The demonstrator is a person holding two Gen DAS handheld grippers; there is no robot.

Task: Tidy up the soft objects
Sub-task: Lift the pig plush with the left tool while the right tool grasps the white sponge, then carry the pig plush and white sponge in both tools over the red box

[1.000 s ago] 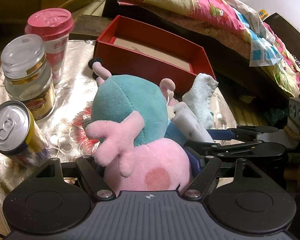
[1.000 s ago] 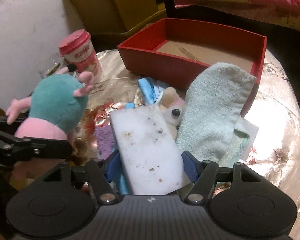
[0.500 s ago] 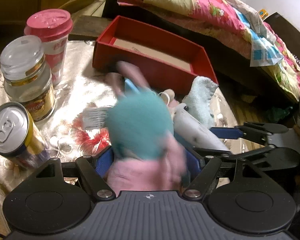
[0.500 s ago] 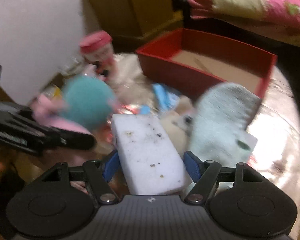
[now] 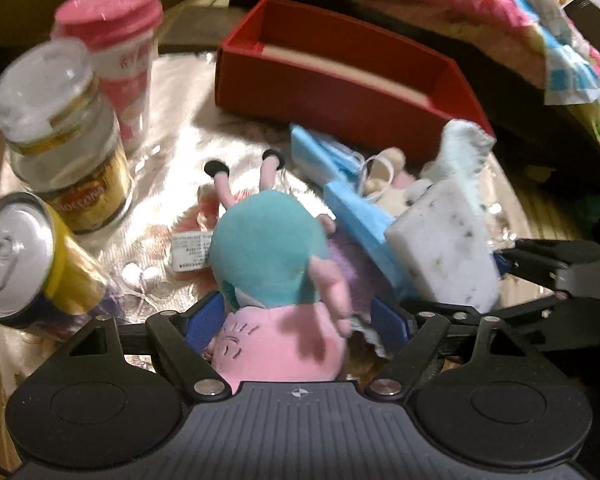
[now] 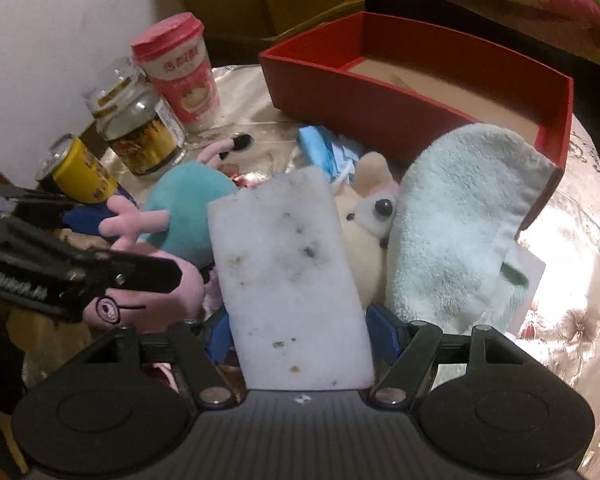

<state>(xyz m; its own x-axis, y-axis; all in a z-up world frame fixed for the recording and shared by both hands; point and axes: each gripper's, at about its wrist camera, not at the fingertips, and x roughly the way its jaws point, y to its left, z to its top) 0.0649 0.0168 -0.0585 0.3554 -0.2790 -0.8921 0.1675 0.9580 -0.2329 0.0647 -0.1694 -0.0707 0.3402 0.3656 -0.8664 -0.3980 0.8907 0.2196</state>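
Observation:
My left gripper (image 5: 300,320) is shut on a pink pig plush with a teal body (image 5: 268,256), held upside down, its legs pointing away; it also shows in the right wrist view (image 6: 184,208). My right gripper (image 6: 300,332) is shut on a white speckled sponge (image 6: 288,280), seen in the left wrist view (image 5: 444,248) too. A light blue towel (image 6: 456,232), a cream mouse plush (image 6: 364,232) and blue folded cloth (image 5: 340,184) lie before the open red box (image 6: 420,84), whose cardboard floor is bare.
A pink-lidded cup (image 5: 120,56), a glass coffee jar (image 5: 68,140) and a yellow can (image 5: 24,256) stand at the table's left. A bed with a floral quilt (image 5: 460,4) lies beyond the box. The table has a shiny floral cover (image 6: 572,280).
The left gripper turned the pig plush over, legs now pointing away. The right gripper lifted the sponge more upright. Both views shifted a little toward the jars.

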